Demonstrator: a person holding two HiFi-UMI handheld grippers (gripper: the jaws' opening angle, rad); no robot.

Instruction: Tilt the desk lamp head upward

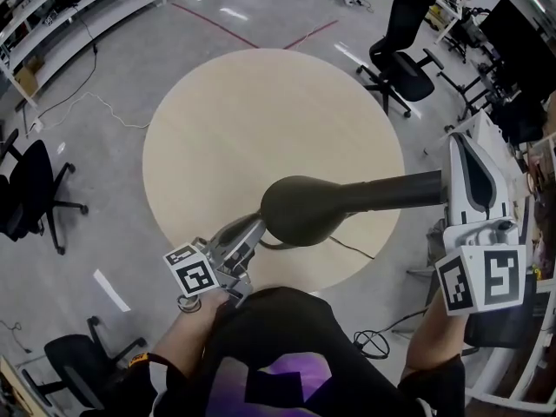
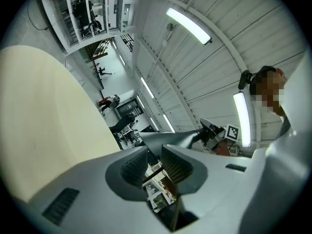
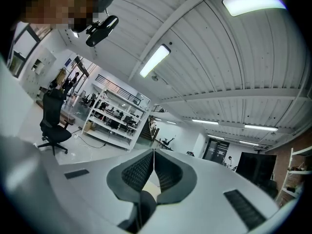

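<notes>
Lamp head, dark olive and bulb-shaped, hangs over the near edge of the round table, right at the tips of the left gripper. In the left gripper view it sits just beyond the jaws and a little above them, a dark cone narrowing away toward the far side. The jaws of the left gripper stand a little apart. A thin dark line crosses the gap between the ribbed pads, but I cannot tell whether they pinch it.

From the head, the lamp arm runs level to the right gripper and meets it at its side, behind the tips. In the right gripper view, that gripper has its jaws closed, pads touching at the tips with nothing between them. Low in the throat behind the pads a dark rounded shape shows against a pale patch; I cannot tell whether it is the lamp.

A thin cord trails on the table under the lamp head.
</notes>
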